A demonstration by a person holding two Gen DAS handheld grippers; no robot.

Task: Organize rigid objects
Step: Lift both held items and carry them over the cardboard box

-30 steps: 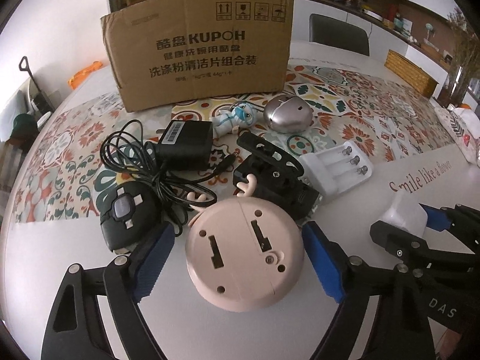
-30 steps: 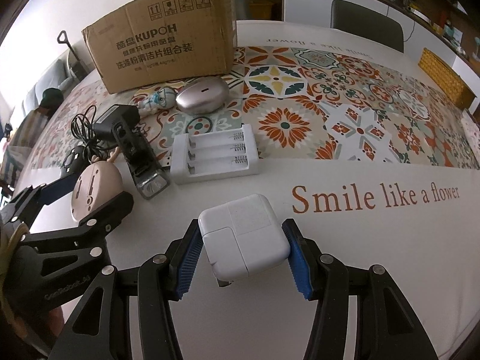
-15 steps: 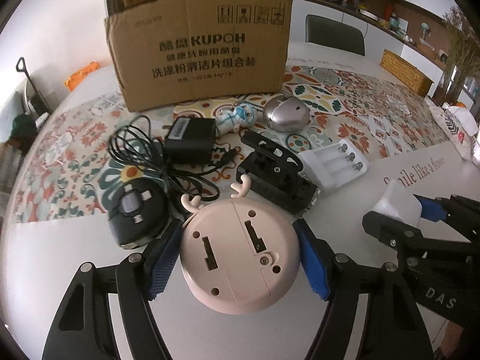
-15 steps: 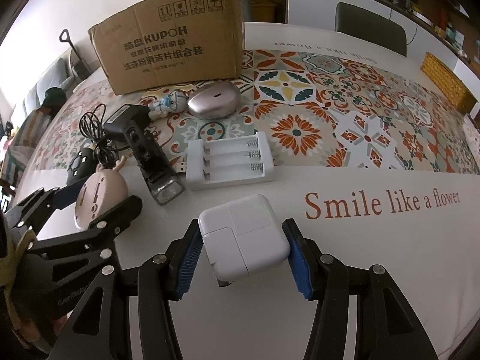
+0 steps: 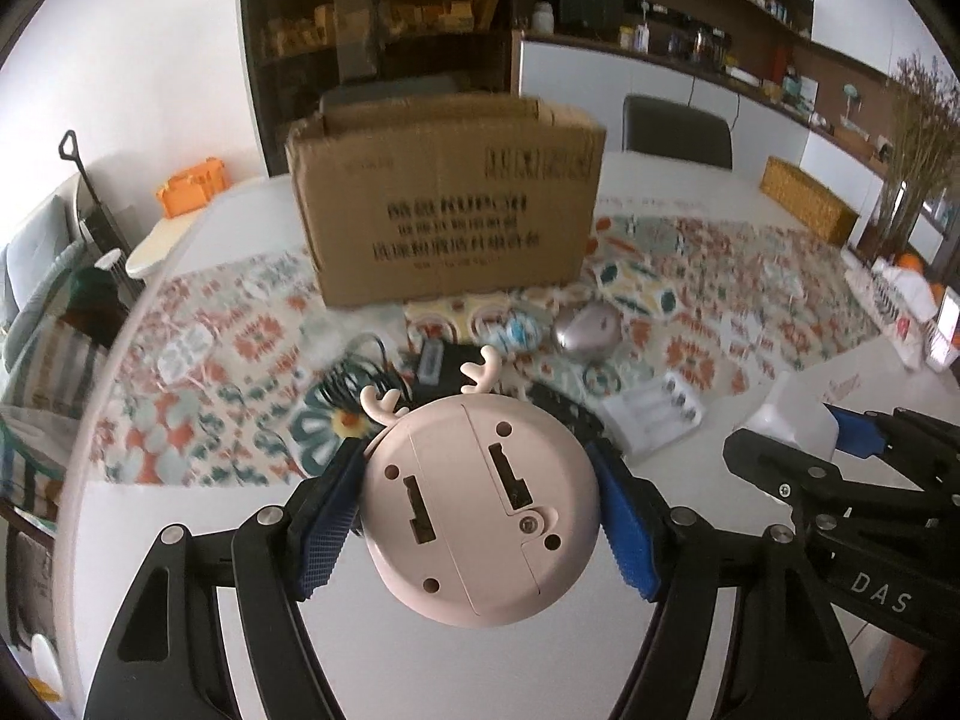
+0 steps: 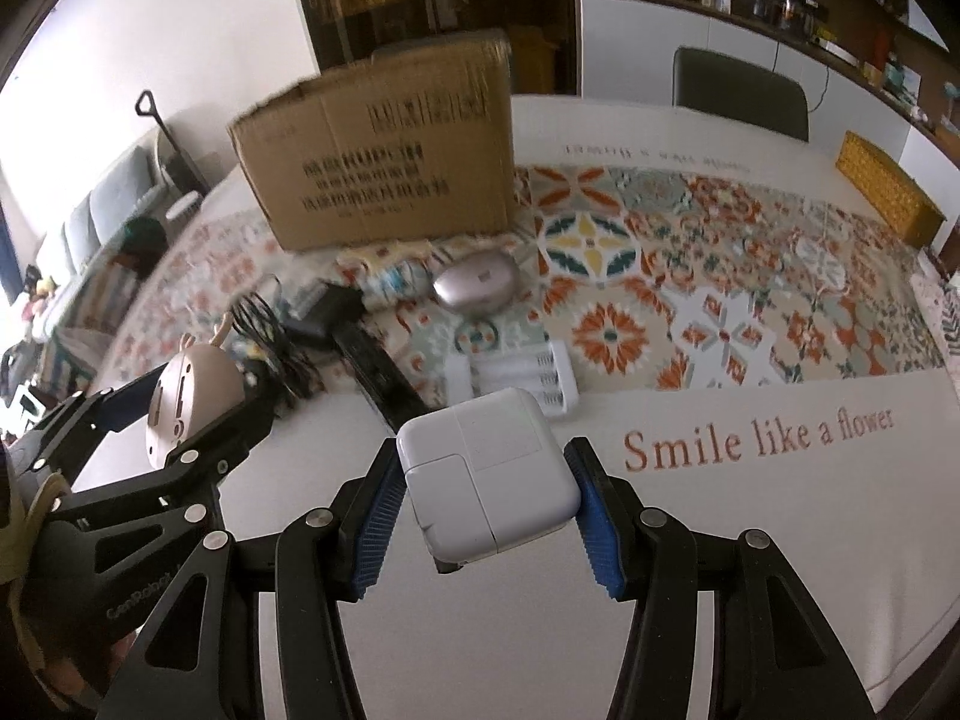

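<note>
My left gripper (image 5: 477, 519) is shut on a round pink gadget with antlers (image 5: 480, 510), held above the table with its underside facing the camera. My right gripper (image 6: 486, 501) is shut on a white square power adapter (image 6: 489, 474), also lifted off the table. From the right wrist view the pink gadget (image 6: 186, 396) shows at the left in the other gripper. The open cardboard box (image 5: 447, 198) stands at the back of the table, and in the right wrist view the cardboard box (image 6: 384, 162) sits at the upper left.
Left on the patterned cloth (image 6: 720, 276) are a white battery charger (image 6: 522, 375), a silver egg-shaped case (image 6: 477, 285), a small figurine (image 5: 519, 330), a black adapter with coiled cable (image 6: 300, 318) and a black clip-like device (image 6: 384, 375). A wicker basket (image 6: 885, 195) sits far right.
The left gripper closed on the pink gadget, then both grippers rose with their objects; the table items now look smaller and farther below.
</note>
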